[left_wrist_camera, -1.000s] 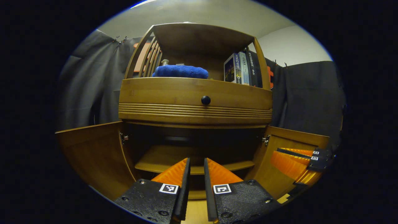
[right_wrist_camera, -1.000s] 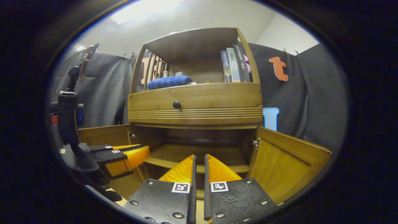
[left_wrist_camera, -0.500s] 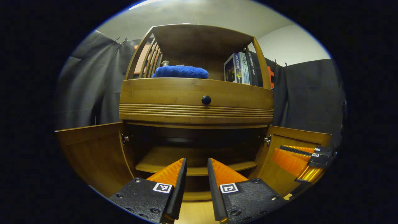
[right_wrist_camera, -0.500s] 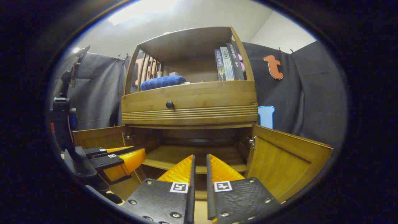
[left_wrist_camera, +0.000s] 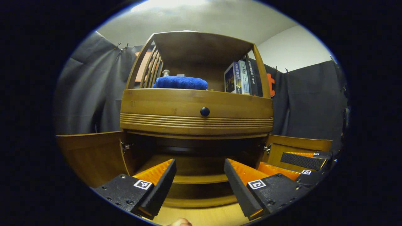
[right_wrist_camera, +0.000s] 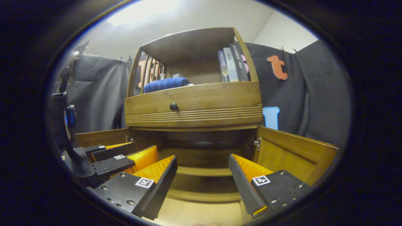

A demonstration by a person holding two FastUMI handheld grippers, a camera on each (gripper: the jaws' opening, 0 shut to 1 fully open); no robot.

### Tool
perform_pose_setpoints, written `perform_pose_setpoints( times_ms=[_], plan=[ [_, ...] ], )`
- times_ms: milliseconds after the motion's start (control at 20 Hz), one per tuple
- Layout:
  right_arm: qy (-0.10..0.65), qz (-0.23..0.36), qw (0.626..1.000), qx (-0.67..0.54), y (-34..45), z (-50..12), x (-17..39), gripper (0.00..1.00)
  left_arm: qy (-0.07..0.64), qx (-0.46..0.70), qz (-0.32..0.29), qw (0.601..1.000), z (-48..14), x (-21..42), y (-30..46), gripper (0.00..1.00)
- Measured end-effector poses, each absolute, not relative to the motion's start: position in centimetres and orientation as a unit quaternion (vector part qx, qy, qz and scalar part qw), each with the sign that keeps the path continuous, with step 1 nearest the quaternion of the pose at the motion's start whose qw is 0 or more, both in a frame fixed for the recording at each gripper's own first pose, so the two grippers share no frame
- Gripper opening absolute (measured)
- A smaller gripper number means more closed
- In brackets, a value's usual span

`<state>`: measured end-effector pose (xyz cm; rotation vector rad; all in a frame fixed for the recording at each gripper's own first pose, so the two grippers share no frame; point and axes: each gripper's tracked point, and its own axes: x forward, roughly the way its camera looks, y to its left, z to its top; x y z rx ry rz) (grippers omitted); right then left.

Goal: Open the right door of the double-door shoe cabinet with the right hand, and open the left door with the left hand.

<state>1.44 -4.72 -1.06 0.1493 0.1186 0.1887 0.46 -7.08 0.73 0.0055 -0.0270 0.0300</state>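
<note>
Doors of the shoe cabinet (left_wrist_camera: 196, 108) both stand swung out, which we judge to mean the task is about done: in the left gripper view the left door (left_wrist_camera: 94, 155) hangs at 9 o'clock, the right door (left_wrist_camera: 298, 146) at 3 o'clock, each on a small metal hinge (left_wrist_camera: 125, 146). Between them the lower compartment gapes dark, with a bare inner shelf (left_wrist_camera: 201, 179). We hold our left gripper (left_wrist_camera: 200, 172) before that opening at 6 o'clock, jaws spread wide and holding nothing; we read that as a release, the fingers clear of both doors. Our right gripper (right_wrist_camera: 202, 171) sits likewise in its own view, jaws wide, nothing between them, aimed at the same shelf. From the right gripper view the left gripper also shows at 8 o'clock, just in front of the left door (right_wrist_camera: 100, 138); the right door (right_wrist_camera: 293, 153) lies at 4 o'clock. Above the doors a drawer carries one dark round knob (left_wrist_camera: 204, 111), shut and untouched, not part of our job. On the open top shelf a folded blue towel (left_wrist_camera: 180, 83) lies at 12 o'clock, and upright books (left_wrist_camera: 240, 77) lean against the right post at 1 o'clock. Spines carry printed characters; too small for us to read. Square coded markers (left_wrist_camera: 257, 184) sit on the gripper bodies, no wording on them.
</note>
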Motion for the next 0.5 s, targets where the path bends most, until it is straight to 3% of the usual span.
perform_pose_setpoints(
  times_ms=[100,500],
  plan=[
    [0.056,0.093,0.991,0.083,-4.9,-0.9,1.5,1.00,-0.009,0.002,0.018,1.000,0.4,0.4,-6.9,0.96],
    [0.048,0.070,0.993,0.079,-6.1,-0.6,1.2,0.98,-0.010,-0.006,0.017,1.000,0.1,0.3,-6.6,0.92]
  ],
)
